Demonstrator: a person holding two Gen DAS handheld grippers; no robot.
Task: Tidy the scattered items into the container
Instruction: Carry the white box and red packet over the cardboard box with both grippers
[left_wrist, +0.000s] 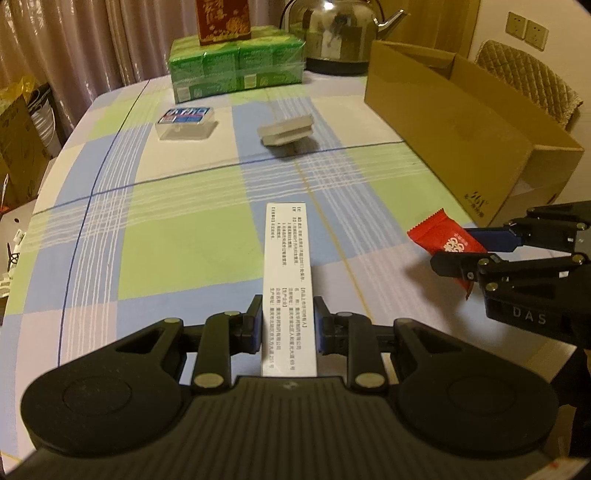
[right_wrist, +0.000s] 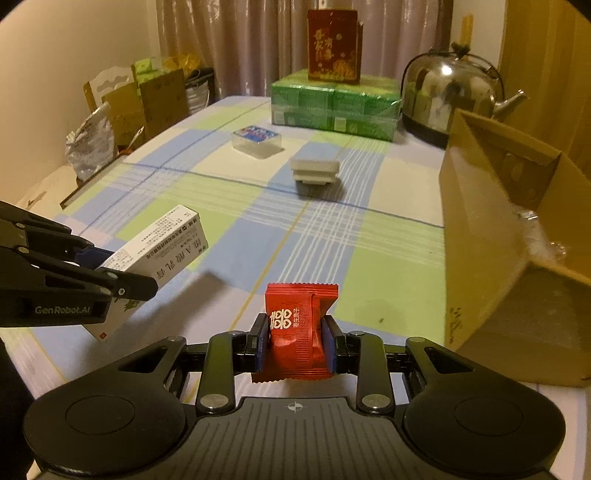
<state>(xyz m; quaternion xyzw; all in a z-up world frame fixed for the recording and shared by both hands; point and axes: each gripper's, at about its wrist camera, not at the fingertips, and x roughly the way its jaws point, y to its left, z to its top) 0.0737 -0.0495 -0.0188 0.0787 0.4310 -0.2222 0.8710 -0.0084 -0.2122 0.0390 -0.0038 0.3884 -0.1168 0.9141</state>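
Observation:
My left gripper (left_wrist: 288, 321) is shut on a long white medicine box (left_wrist: 286, 280) with black print, held above the table; it also shows in the right wrist view (right_wrist: 159, 251). My right gripper (right_wrist: 295, 339) is shut on a red candy packet (right_wrist: 299, 332), also seen in the left wrist view (left_wrist: 443, 240). The open cardboard box (left_wrist: 461, 136) stands at the right; in the right wrist view its wall (right_wrist: 491, 258) is close on my right. A white plastic block (left_wrist: 286, 129) and a clear case with a blue label (left_wrist: 184, 122) lie farther back on the checked tablecloth.
A green shrink-wrapped pack (left_wrist: 236, 66) with a red box (left_wrist: 223, 18) on top and a steel kettle (left_wrist: 336, 33) stand at the table's far end. Bags and cartons (right_wrist: 140, 103) stand beyond the left edge. A chair (left_wrist: 532, 77) is behind the cardboard box.

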